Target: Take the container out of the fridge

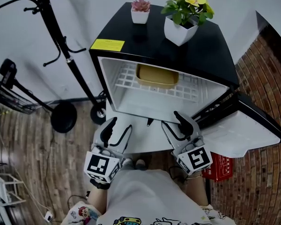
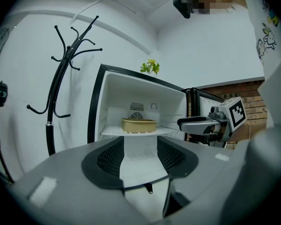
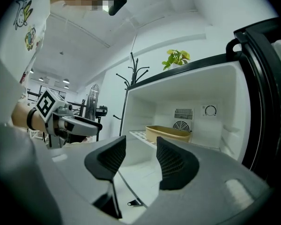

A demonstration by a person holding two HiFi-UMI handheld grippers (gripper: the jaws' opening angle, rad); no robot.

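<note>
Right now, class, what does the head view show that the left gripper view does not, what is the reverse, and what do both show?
Only the head view: the pink plant, the yellow sticker on top of the fridge, and the red crate. Only the left gripper view: the vent and dial on the fridge's back wall. Both: the open fridge, the yellow container on its wire shelf, the coat stand, the yellow-flowered plant and the right gripper.
</note>
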